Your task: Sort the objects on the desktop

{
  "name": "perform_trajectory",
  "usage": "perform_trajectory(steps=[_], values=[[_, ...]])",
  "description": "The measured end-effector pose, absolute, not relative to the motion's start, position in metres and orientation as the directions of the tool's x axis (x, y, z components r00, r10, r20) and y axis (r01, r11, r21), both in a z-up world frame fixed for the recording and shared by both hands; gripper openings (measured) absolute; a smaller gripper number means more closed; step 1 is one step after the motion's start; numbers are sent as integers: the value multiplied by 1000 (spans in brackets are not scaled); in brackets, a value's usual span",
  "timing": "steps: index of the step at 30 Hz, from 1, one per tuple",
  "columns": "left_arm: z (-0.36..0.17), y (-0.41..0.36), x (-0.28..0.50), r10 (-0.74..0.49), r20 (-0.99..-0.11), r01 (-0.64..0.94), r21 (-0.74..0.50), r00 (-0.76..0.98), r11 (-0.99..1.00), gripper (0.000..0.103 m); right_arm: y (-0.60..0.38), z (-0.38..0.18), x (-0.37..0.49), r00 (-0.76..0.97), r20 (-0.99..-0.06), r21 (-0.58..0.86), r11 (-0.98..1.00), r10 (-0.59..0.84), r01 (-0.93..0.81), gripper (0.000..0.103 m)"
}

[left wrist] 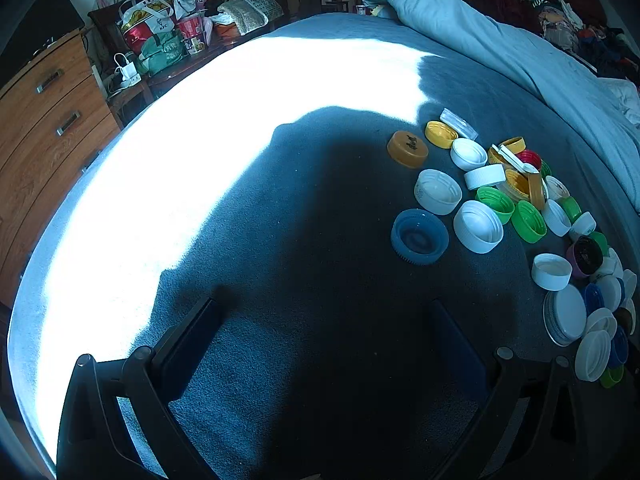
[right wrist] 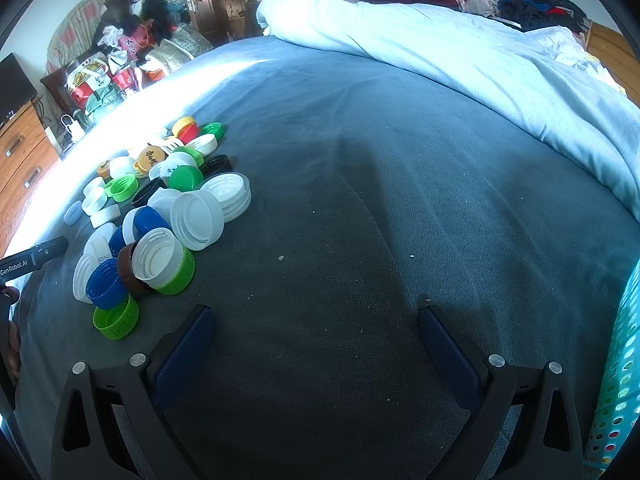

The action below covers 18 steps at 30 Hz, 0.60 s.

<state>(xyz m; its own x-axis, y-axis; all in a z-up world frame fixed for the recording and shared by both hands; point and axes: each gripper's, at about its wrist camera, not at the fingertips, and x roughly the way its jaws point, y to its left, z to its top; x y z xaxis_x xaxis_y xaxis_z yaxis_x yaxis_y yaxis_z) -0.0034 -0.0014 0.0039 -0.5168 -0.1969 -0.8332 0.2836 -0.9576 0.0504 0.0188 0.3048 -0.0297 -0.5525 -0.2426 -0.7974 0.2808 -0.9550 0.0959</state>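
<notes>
Right wrist view: my right claw (right wrist: 316, 332) gapes empty; heaped caps (right wrist: 160, 216) could scatter if I nudge them.

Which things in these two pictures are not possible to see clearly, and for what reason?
- Teal basket: right wrist view, cut off by the frame edge; contents unseen.
- Bottle caps: left wrist view, the lower ones overlap; count unclear.
- Bed surface: left wrist view, sunlight overexposes it.
- Left gripper: right wrist view, only its body shows.
- Orange cap: print too small.
</notes>
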Motion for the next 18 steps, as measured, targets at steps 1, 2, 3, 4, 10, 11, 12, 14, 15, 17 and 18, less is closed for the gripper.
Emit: perform_trajectory(steps=[1,2,3,4,10,11,12,14,15,17,18], values=[[4,-2,-3,-197,-833,284,50,-517,-958,102,305,-30,19,-553,-797,96,-955,-243,281,103],[4,-2,-3,-196,-833,284,50,-517,-958,102,305,-30,19,-553,-797,96,-955,-243,281,103],[4,-1,-3,-197,-833,283,50,-517,-958,102,305,-30,19,-553,-797,96,-955,-243,281,103],[4,-1,-3,-197,-833,283,50,-517,-958,102,305,-30,19,-553,-797,96,-955,-242,281,103],[4,-2,-4,-197,-833,284,50,-517,-958,102,305,-30,19,-553,-797,96,-955,-242,281,103],[3,-2,-4,-197,-833,284,50,-517,-958,102,305,-30,19,-553,-797,96,-955,-242,281,103],[4,-2,-4,-197,-833,283,51,-517,-958,102,305,-30,19,-553,-797,96,-955,-242,281,103],[3,-2,-3,-197,-833,283,51,-517,-958,102,305,-30,19,-553,-797,96,-955,-243,281,103],[4,-2,-3,-197,-833,283,50,-517,-958,102,305,-30,19,-553,-797,96,-955,-243,281,103],[3,-3,-3,-197,-833,283,51,-517,-958,102,305,-30,19,-553,-797,96,-955,-243,281,103],[3,-3,-3,-197,-833,283,51,-517,-958,102,305,-30,19,-553,-797,96,-955,-243,281,103]])
